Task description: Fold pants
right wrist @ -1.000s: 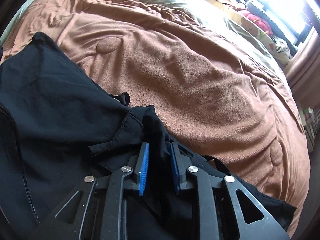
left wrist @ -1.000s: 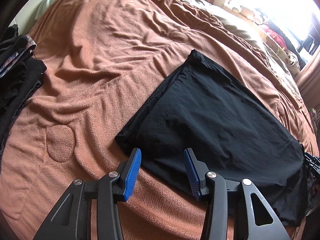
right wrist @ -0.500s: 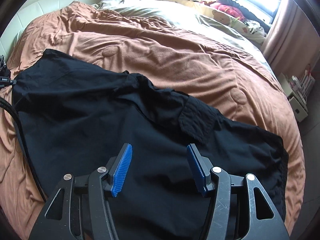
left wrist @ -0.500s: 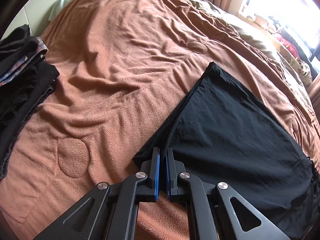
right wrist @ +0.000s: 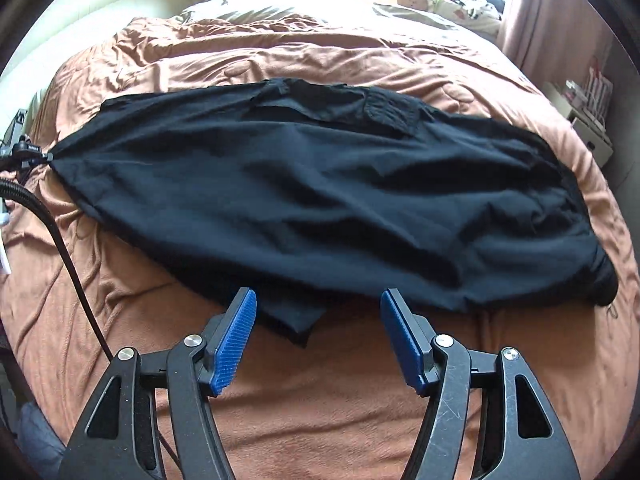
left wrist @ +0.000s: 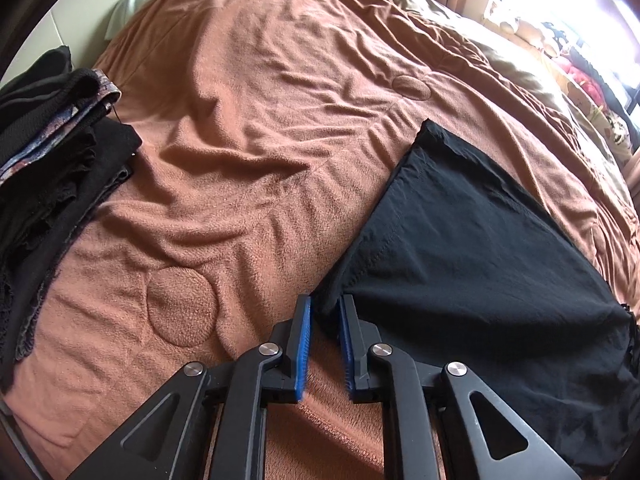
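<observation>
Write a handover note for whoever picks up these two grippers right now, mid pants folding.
Left gripper: jaws narrow and have just been opening; a corner of the black pants sits between the pads, apparently no longer clamped.
Right gripper: open, jaws have just been opening, empty, above the pants' near edge.
Pants: spread lengthwise on the brown blanket, wrinkled.
Done: laid out.
Left: regrip, fold across, probably add to the clothes stack.
</observation>
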`<action>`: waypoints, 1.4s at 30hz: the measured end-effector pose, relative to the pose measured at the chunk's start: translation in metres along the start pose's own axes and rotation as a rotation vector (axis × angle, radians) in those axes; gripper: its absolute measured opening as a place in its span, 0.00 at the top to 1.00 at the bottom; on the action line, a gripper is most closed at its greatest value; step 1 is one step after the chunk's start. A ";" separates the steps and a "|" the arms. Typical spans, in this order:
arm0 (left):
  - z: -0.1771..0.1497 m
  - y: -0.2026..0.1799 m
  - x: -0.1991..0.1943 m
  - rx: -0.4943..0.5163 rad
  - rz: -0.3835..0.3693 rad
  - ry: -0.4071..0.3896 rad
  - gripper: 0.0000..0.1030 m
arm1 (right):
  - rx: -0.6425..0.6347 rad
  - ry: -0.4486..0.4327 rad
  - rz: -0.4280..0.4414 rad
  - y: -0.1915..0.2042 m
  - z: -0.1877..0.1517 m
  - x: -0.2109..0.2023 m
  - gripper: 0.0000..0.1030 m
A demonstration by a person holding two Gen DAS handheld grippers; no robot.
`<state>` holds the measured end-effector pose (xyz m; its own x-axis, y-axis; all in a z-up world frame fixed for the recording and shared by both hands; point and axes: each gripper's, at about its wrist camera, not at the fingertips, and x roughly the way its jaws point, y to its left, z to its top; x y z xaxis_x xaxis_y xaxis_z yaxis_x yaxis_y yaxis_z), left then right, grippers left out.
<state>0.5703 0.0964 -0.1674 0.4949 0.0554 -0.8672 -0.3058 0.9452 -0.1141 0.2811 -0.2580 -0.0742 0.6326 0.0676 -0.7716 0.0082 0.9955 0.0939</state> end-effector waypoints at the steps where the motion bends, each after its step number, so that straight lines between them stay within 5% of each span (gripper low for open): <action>1: -0.002 0.002 -0.003 0.000 -0.017 -0.006 0.74 | 0.028 -0.001 0.015 -0.005 -0.005 0.000 0.38; 3: -0.006 0.008 -0.008 -0.025 -0.061 -0.007 0.68 | 0.083 -0.010 0.047 -0.014 -0.008 0.000 0.38; 17: -0.020 0.014 0.015 -0.154 -0.270 0.108 0.67 | 0.554 -0.048 0.496 -0.092 -0.045 0.029 0.38; 24: -0.014 0.022 0.027 -0.249 -0.353 0.130 0.56 | 0.630 -0.064 0.540 -0.109 -0.051 0.043 0.38; 29: -0.006 0.016 0.025 -0.226 -0.333 0.072 0.57 | 0.622 -0.105 0.539 -0.109 -0.057 0.038 0.41; 31: -0.006 0.017 0.015 -0.223 -0.368 0.030 0.57 | 0.623 -0.111 0.553 -0.103 -0.058 0.036 0.51; 34: -0.007 0.020 0.000 -0.202 -0.398 -0.018 0.57 | 0.633 -0.137 0.577 -0.103 -0.064 0.030 0.51; 42: -0.015 0.020 0.026 -0.192 -0.365 0.056 0.55 | 0.685 -0.084 0.585 -0.114 -0.087 0.044 0.48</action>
<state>0.5650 0.1115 -0.1999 0.5553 -0.2951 -0.7775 -0.2673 0.8220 -0.5029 0.2411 -0.3630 -0.1735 0.7346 0.5188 -0.4374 0.1100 0.5451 0.8311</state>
